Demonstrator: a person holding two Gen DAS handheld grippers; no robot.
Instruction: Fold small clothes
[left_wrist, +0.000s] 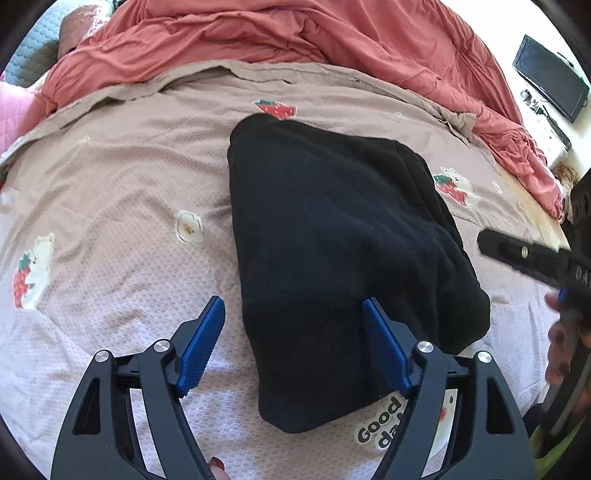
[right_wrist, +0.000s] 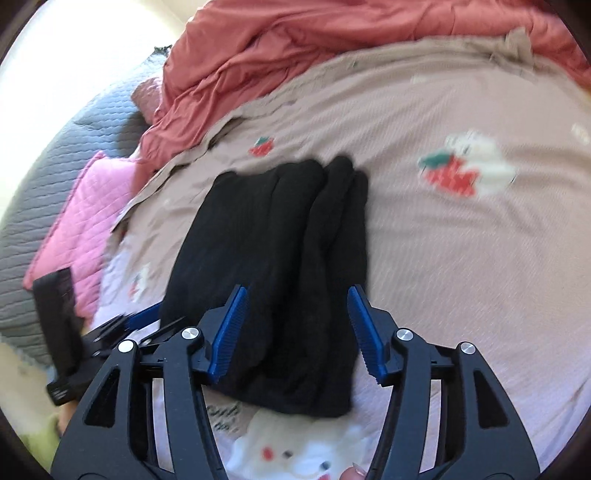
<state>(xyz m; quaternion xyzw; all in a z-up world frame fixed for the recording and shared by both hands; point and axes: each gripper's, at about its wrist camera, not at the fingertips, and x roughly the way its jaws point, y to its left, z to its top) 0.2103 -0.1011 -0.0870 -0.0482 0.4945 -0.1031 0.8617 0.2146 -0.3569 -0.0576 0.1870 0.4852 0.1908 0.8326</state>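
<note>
Hovering just above the near end of the black garment (left_wrist: 332, 236), both grippers have their jaws spread wide and hold nothing. The left gripper (left_wrist: 293, 306) sits over the garment's near left edge, one blue pad over the bedspread (left_wrist: 110, 206) and the other over black cloth. The right gripper (right_wrist: 297, 295) straddles the near end on the side where several stacked layers show as ridges.

The garment lies on the bed, already folded into a long, narrow bundle running away from the cameras, its far end near a strawberry print (left_wrist: 277, 108). A likely next step is one more fold, near end over far end, or simply squaring it up.

To do that well, each gripper should come down at a near corner and close on every layer at once; catching only the top ply would peel the bundle open. Lifting both corners together and level, then carrying them forward to meet the far edge, should keep the sides aligned. The right-wrist view is blurred, so slowing before closing would help.

Beyond the garment, a rumpled red quilt (left_wrist: 258, 33) lies well apart and should not interfere.
</note>
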